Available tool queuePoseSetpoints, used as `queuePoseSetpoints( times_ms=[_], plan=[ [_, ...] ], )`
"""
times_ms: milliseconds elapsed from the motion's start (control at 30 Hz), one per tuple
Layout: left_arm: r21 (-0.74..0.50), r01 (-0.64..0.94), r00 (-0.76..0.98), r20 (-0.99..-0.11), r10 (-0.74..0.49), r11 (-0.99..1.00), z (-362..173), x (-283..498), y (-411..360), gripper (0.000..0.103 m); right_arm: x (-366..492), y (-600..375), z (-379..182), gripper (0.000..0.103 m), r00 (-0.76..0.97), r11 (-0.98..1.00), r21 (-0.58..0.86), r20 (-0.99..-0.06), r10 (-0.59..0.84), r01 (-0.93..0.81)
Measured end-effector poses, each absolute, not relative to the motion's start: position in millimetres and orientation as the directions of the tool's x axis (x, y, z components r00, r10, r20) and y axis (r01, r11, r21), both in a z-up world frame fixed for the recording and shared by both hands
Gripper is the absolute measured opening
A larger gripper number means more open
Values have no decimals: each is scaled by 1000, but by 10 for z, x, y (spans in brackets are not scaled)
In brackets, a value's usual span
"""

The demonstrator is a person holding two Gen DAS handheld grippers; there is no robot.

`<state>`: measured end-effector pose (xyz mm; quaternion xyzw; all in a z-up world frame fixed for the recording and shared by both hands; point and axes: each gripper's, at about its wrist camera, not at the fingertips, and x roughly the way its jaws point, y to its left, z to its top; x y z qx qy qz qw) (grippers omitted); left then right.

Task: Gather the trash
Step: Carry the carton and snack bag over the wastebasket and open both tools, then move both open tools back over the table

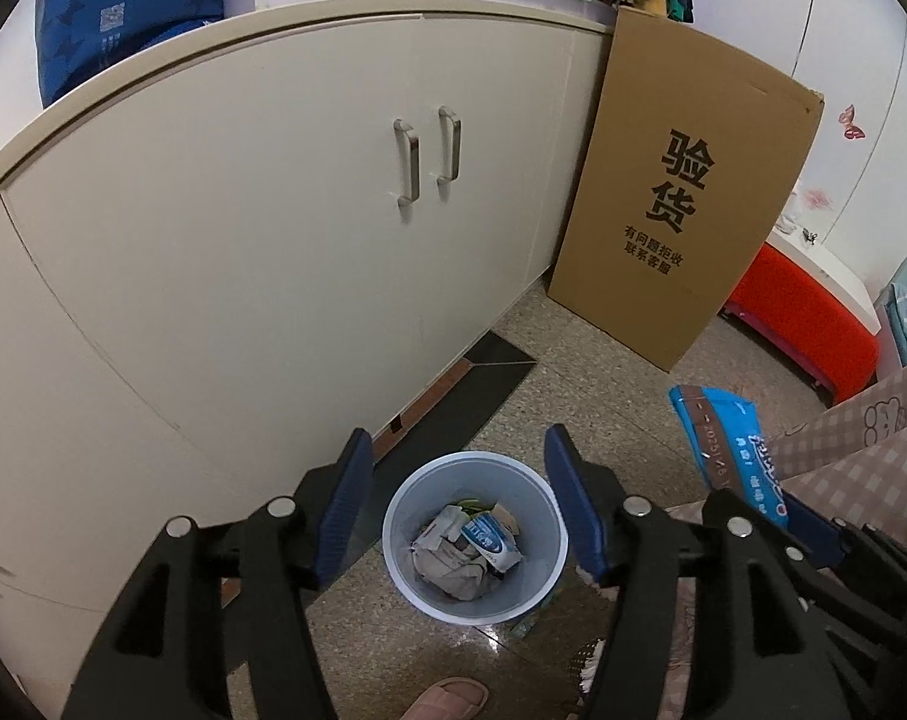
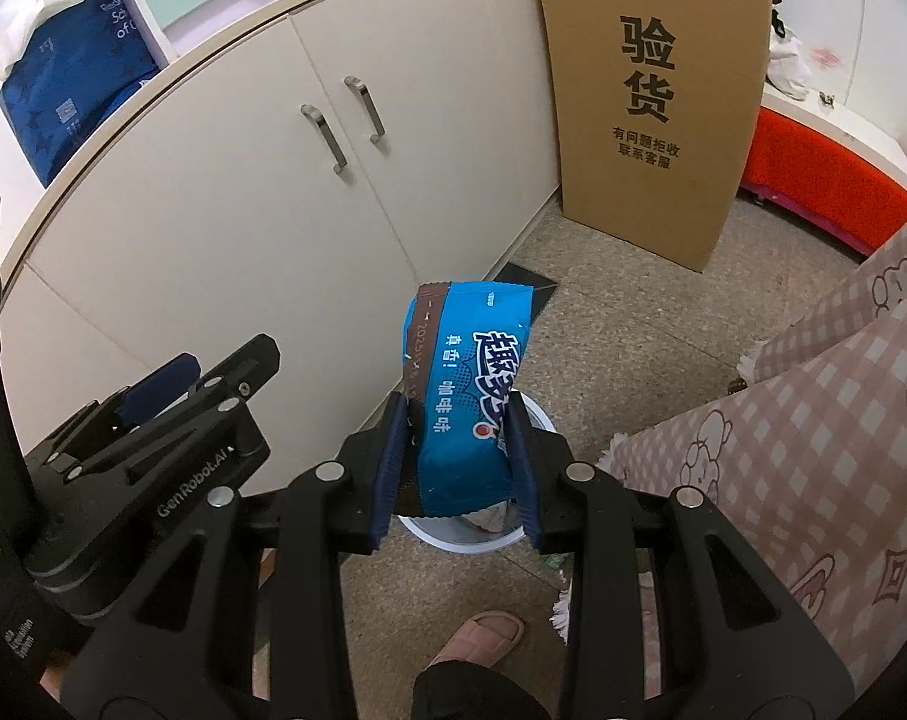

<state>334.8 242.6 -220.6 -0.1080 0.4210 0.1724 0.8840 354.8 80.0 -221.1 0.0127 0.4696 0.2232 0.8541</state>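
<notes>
A pale blue bin point(image 1: 475, 540) stands on the floor below my left gripper point(image 1: 459, 468), whose jaws stand open with nothing between them. Crumpled paper and a blue-and-white wrapper point(image 1: 486, 542) lie inside the bin. My right gripper point(image 2: 459, 420) is shut on a blue snack bag point(image 2: 468, 396), which sticks up out of the pads over the bin's rim point(image 2: 453, 540). In the left wrist view the same snack bag point(image 1: 723, 450) shows at the right, beside the left gripper. The left gripper's body point(image 2: 153, 450) appears at the left of the right wrist view.
White cupboard doors point(image 1: 273, 240) rise just behind the bin. A tall cardboard box point(image 1: 681, 198) leans on the cupboard's right end, with a red seat point(image 1: 813, 324) beyond. A pink checked cloth point(image 2: 813, 450) hangs at the right. A pink slipper point(image 2: 483, 636) stands near the bin.
</notes>
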Motion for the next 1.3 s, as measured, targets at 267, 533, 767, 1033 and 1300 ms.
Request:
queuePoseSetpoints(
  times_ms=[267,533,767,1033,1300],
  plan=[
    [-49,-415,581,-783,223,908,-2206,3323,2485,61,3538,878,-2177,33,465,894,231,-788,403,-384],
    [-38,-465,570,-778,266,884,-2196,3293,2572,62,3568,896,-2108,60,518,892,242,-743,423,-381],
    [-52,-496,568,-775,278,867,-2133,3240,2675,64,3526,850,-2008,64,530,883,266,-719,449,-387],
    [-77,-466,608,-751,256,881,-1885,3165,2513,65,3381,511,-1663,64,595,900,266,-679,429,-345],
    [-95,-378,683,-700,209,921,-1447,3073,1948,66,3139,-318,-1204,64,704,930,266,-608,366,-254]
  ],
)
